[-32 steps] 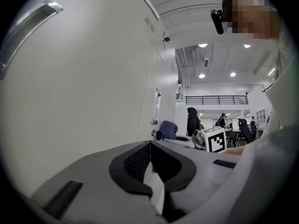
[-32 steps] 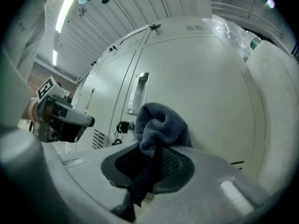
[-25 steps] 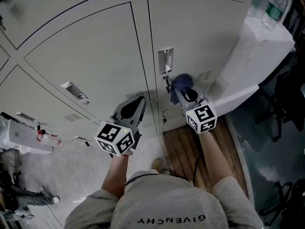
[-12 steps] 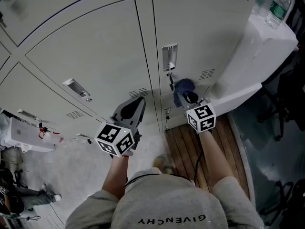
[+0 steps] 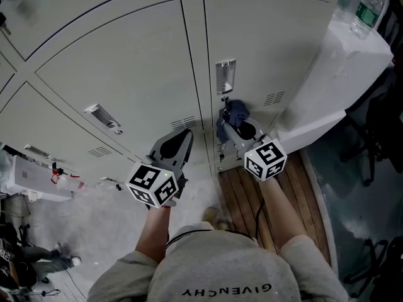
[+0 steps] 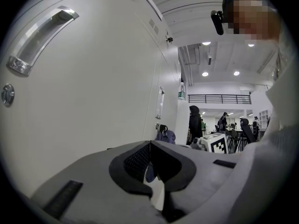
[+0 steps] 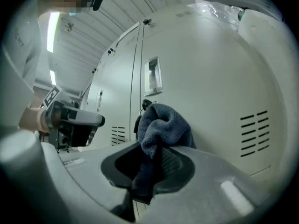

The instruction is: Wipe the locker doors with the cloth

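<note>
A crumpled blue cloth (image 5: 231, 119) (image 7: 163, 122) is pinched in my right gripper (image 5: 234, 128) (image 7: 154, 160), which is shut on it. The cloth presses against the pale grey locker door (image 5: 264, 49) (image 7: 210, 78) just below its recessed handle (image 5: 225, 76) (image 7: 153, 75), beside a dark key (image 7: 146, 104) in the lock. My left gripper (image 5: 175, 145) (image 6: 150, 160) hovers near the neighbouring door (image 5: 126, 74) (image 6: 84, 92); its jaws meet with nothing between them. The left gripper view also shows the cloth (image 6: 166, 136) far off.
Vent slots (image 7: 254, 132) lie right of the cloth. A white block (image 5: 343, 61) with a bottle (image 5: 365, 5) on top stands right of the lockers. Wooden floor boards (image 5: 242, 194) lie below. People (image 6: 195, 122) stand in the distance.
My right gripper has swung the cloth left and slightly down across the door, from beside the vent slots to under the handle. The left gripper has stayed in place.
</note>
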Demonstrator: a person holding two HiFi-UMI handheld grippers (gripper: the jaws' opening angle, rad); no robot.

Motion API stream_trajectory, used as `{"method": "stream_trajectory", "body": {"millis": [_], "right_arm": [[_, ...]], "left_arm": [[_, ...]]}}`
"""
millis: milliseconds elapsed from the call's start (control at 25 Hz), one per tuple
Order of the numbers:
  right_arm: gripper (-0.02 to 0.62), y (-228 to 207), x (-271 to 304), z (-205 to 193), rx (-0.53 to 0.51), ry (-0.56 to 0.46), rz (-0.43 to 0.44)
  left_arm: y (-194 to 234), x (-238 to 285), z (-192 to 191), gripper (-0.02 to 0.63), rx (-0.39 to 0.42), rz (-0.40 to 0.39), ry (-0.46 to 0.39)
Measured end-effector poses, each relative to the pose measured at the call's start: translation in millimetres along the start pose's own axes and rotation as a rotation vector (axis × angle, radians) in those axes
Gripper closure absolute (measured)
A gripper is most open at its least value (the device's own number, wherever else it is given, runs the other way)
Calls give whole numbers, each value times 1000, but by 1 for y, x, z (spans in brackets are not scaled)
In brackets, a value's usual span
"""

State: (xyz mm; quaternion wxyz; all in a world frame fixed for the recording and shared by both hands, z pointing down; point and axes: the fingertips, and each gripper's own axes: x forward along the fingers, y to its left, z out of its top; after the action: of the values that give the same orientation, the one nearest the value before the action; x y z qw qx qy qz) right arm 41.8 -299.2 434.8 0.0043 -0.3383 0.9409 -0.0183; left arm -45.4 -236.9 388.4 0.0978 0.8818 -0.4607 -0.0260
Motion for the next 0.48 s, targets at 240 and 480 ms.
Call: {"method": "stream_trajectory", "body": {"millis": [240,480], "right_arm": [[538,13,10,21,79,-58,36],[541,8,18,19,99,-64,5]], "left_arm": [[5,-3,0,607,-4,13,-1],[6,-3,-3,607,-7,15,5]]}}
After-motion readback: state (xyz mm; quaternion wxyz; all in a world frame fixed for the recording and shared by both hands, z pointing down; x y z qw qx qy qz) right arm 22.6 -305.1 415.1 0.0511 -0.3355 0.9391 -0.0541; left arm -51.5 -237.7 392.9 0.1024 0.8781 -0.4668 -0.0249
